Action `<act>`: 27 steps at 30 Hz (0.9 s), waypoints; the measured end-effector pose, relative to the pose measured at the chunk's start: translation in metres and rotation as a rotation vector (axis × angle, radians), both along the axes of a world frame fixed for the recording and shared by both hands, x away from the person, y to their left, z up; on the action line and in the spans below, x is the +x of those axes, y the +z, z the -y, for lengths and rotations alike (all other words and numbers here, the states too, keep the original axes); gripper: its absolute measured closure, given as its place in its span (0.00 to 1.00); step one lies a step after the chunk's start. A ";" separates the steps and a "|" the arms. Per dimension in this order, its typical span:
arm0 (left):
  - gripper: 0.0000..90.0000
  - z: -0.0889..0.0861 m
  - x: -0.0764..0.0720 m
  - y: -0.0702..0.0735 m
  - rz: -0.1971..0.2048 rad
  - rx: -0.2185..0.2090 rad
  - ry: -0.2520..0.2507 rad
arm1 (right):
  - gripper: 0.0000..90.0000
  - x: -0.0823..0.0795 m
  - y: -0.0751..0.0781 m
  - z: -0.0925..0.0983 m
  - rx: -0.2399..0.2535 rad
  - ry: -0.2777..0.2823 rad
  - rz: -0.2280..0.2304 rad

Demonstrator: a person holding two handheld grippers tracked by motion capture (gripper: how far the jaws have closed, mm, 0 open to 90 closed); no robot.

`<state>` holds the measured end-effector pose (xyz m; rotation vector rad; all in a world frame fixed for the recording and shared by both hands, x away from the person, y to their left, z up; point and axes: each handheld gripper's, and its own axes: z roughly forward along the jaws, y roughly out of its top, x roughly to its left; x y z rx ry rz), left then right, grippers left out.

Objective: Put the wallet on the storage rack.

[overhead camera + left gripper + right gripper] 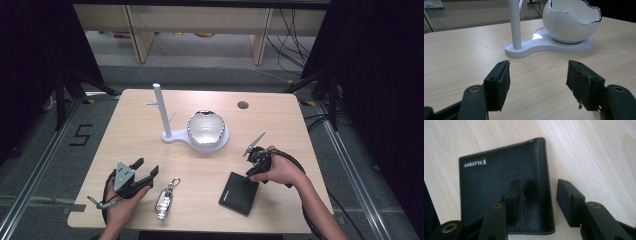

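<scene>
Black leather fills the near ground of the right gripper view: the wallet [504, 192] lies flat on the table [599, 150], folded, its spine turned toward the gripper. Around that spine the right gripper [540, 195] stands wide, 1 jaw over the leather cover and 1 over bare wood just beside the fold. The pads do not press on anything, so nothing is held. Straddling the thick folded edge looks like the line-up for a pinch there, where the wallet offers the firmest bite.

Taking the wallet [239, 193] as landmark in the high view, the right gripper [248, 172] sits at its far edge, tipped downward in the person's hand. A key ring [166, 198] with a metal clip lies well to the wallet's left, and the left gripper [147, 169] rests further left still, just beside the keys.

Its 2 jaws are spread apart and empty, pointing across the wood at the white stand [546, 45] beyond, apparently parked while the other hand works. On that stand sit an upright post [515, 22] and an egg-shaped bowl [571, 20], probably where the small things are to end up.
</scene>
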<state>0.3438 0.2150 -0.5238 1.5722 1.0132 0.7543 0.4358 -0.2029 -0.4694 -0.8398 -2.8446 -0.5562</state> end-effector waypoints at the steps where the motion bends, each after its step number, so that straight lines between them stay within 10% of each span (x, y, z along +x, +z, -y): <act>1: 0.39 0.000 0.000 0.000 -0.001 0.001 0.000 | 0.62 -0.002 0.001 0.000 -0.010 -0.022 -0.014; 12: 0.39 -0.001 0.000 0.000 -0.010 0.003 -0.001 | 0.60 0.009 -0.008 0.001 -0.065 -0.008 -0.080; 22: 0.39 -0.001 0.000 0.000 -0.012 0.004 0.000 | 0.78 0.012 -0.009 -0.002 -0.057 0.017 -0.143; 27: 0.39 -0.001 -0.001 0.001 -0.016 0.006 0.003 | 0.88 0.007 -0.003 -0.005 -0.075 0.092 -0.071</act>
